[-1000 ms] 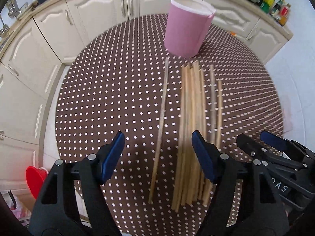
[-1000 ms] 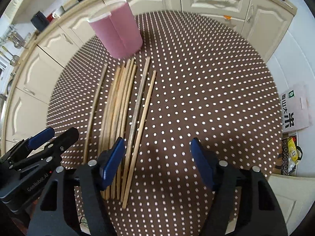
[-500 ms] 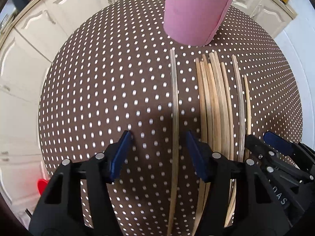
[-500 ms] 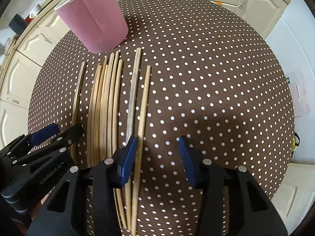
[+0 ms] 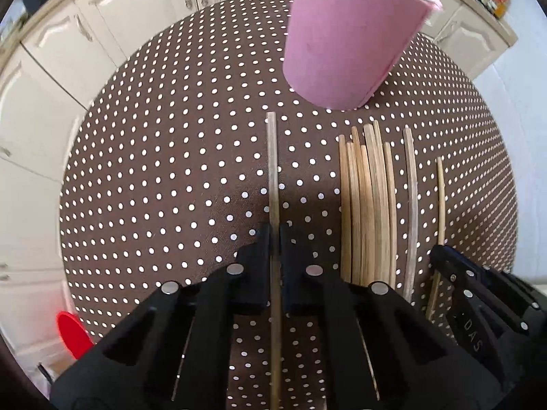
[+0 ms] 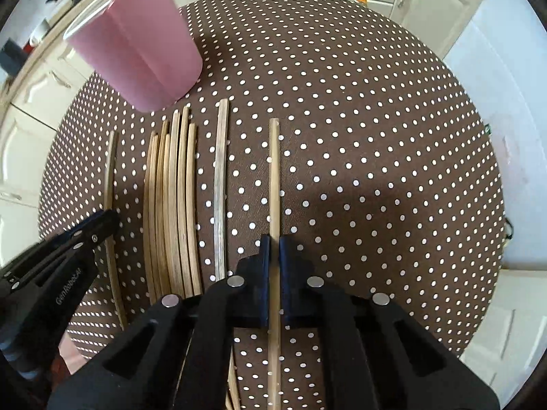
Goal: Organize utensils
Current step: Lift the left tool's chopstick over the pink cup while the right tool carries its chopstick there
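Between the 2 black fingers of the left gripper (image 5: 274, 235) runs a thin greyish wooden chopstick (image 5: 272, 171), lying flat on the round desk (image 5: 164, 157) with its brown, white-dotted cloth; the jaws have just been closing and now pinch this stick. Ahead of that gripper and slightly to its right stands a tall pink cylindrical cup (image 5: 345, 41), upright on the desk. To its right lies a tight bundle of pale bamboo chopsticks (image 5: 369, 205), then 1 grey stick (image 5: 412, 205) apart from it. Farther right, the right gripper (image 6: 274, 242) has likewise just been closing and now pinches a light bamboo chopstick (image 6: 274, 177) that points straight ahead of it.
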Motion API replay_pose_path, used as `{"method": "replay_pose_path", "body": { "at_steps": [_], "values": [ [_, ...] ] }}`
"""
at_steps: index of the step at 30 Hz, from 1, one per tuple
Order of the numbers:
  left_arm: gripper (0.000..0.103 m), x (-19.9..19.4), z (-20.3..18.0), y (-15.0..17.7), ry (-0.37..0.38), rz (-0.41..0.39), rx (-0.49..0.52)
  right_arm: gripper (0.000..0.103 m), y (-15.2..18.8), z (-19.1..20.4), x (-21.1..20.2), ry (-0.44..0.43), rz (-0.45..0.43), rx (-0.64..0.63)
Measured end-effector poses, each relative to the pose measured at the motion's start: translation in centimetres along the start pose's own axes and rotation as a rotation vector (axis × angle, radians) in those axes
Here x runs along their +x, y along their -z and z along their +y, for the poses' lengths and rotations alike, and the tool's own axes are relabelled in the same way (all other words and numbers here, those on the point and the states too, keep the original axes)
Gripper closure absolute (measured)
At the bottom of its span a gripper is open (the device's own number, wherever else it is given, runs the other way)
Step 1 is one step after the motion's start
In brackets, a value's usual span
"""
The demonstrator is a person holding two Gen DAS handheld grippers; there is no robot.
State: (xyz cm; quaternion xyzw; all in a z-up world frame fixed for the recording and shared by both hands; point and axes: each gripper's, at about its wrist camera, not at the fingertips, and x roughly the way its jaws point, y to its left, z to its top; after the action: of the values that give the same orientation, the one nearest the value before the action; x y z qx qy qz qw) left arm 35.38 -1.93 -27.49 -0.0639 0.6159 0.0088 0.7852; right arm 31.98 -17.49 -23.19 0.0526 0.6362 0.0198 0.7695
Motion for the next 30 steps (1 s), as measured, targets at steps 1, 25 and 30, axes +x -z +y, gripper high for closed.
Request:
{"method": "replay_pose_path", "body": {
  "at_steps": [1,25,30],
  "values": [
    [0.097,0.0,0.3,-0.1,0.007,0.002,-0.009,0.098,-0.1,-0.4,-0.1,-0.017,0.001,0.013],
    [0.097,-11.7,1.1,0.0,0.065,-0.254,-0.069,0.098,-4.0,-5.7,-13.3,-0.199,-0.322,0.077],
    [0.097,-14.5,0.3,-0.8,0.062,-0.329,-0.047,0.098,-5.7,-4.3,-14.1,-0.225,-0.392,0.074]
  ]
}}
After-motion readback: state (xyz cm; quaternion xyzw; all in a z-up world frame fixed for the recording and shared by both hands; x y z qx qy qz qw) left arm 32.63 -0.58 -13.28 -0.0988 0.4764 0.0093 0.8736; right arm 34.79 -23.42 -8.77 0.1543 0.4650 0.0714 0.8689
